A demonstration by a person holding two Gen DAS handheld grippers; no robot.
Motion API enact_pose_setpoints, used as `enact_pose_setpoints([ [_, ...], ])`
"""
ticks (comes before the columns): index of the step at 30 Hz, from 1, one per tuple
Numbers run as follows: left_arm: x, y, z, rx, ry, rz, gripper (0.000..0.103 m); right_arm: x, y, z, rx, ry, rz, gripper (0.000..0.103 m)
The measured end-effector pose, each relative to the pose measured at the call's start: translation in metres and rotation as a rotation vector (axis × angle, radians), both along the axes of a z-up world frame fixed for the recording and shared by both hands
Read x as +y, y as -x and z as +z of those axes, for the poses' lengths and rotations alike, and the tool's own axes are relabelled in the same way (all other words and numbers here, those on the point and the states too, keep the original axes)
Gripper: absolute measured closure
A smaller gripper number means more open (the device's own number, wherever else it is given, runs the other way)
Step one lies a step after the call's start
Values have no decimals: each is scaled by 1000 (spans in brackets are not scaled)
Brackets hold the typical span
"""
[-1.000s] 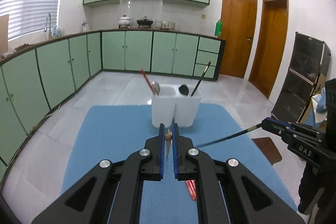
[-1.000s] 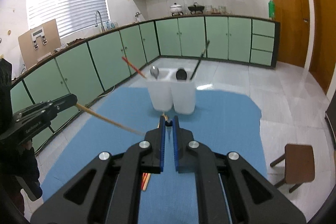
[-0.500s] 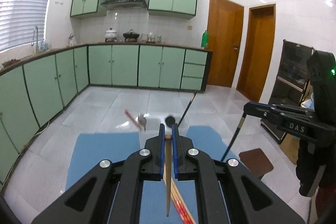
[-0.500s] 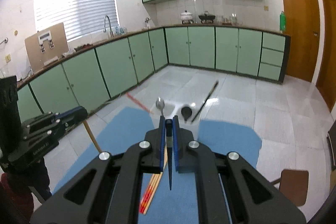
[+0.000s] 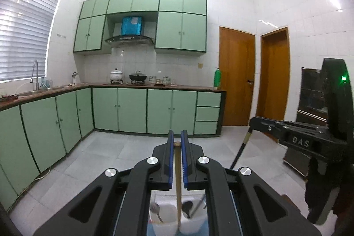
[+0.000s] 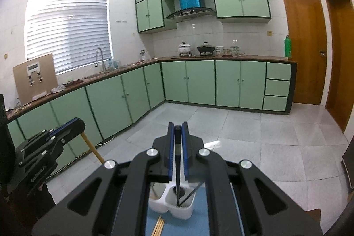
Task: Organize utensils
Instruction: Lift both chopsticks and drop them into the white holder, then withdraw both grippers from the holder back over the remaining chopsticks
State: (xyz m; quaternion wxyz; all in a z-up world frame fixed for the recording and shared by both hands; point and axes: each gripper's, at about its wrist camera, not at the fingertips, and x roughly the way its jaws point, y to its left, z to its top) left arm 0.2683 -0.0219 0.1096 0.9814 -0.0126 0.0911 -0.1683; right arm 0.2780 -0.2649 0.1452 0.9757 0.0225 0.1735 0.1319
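The left gripper (image 5: 176, 144) clamps a wooden chopstick (image 5: 177, 187) hanging into the white holder (image 5: 194, 228); the right gripper (image 6: 177, 132) grips a black chopstick (image 6: 177, 178) whose tip sits in the holder's right compartment; green cabinets (image 6: 199, 81) stand far behind

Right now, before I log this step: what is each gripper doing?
Left gripper: closed on a wooden chopstick.
Right gripper: closed on a black chopstick.

A home kitchen: green cabinets (image 5: 132, 111), range hood (image 5: 129, 39) (pots below), sink tap (image 6: 100, 56)
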Motion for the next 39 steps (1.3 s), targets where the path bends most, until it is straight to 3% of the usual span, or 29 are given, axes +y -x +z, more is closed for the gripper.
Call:
enact_pose_setpoints([
  [8, -9, -62, -51, 51, -12, 26, 97, 12, -50, -46, 46, 40, -28, 97],
  [11, -12, -76, -72, 80, -46, 32, 97, 19, -57, -65, 70, 51, -28, 97],
  [18, -3, -90, -101, 182, -30, 36, 96, 30, -69, -111, 169, 69, -10, 96],
  [20, -2, -89, -103, 195, -35, 32, 92, 31, -70, -119, 195, 69, -10, 96],
  [22, 0, -81, -101, 199, -32, 32, 79, 29, -64, -124, 196, 62, -22, 94],
  [25, 6, -69, -95, 192, -25, 36, 71, 23, -48, -121, 168, 36, -49, 82],
  [27, 10, -57, -91, 185, -22, 42, 64, 16, -31, -118, 142, 24, -69, 63],
  [31, 22, -18, -92, 180, -13, 54, 49, 5, 7, -120, 106, 54, -110, 39],
  [35, 29, 23, -106, 189, -18, 69, 36, -2, 53, -142, 113, 67, -128, 16],
  [39, 33, 58, -134, 233, -37, 87, 29, -3, 91, -173, 143, 71, -137, 9],
])
